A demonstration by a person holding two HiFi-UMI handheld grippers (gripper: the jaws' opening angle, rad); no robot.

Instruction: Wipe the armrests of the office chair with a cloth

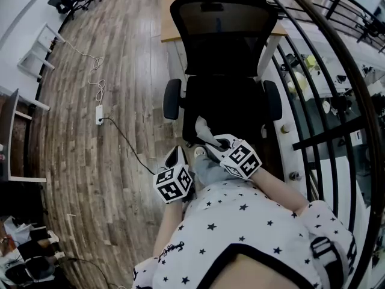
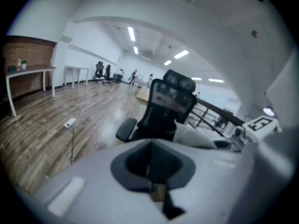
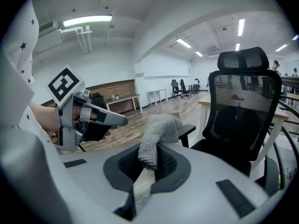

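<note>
A black office chair (image 1: 225,59) with a mesh back stands straight ahead of me, one padded armrest (image 1: 172,99) on its left side and the other armrest (image 1: 272,100) on its right. My right gripper (image 1: 212,141) is shut on a grey knitted cloth (image 1: 203,129), held just before the seat's front edge. In the right gripper view the cloth (image 3: 158,136) sticks up from the right gripper (image 3: 147,164), with the chair (image 3: 243,120) behind it. My left gripper (image 1: 176,159) hovers lower left of the seat. In its own view the left gripper (image 2: 152,167) is shut with nothing in it.
A power strip (image 1: 99,114) with a cable lies on the wooden floor to the left. A wooden desk (image 1: 173,11) stands behind the chair. A black railing (image 1: 325,101) runs close along the right. A white table (image 1: 27,161) is at far left.
</note>
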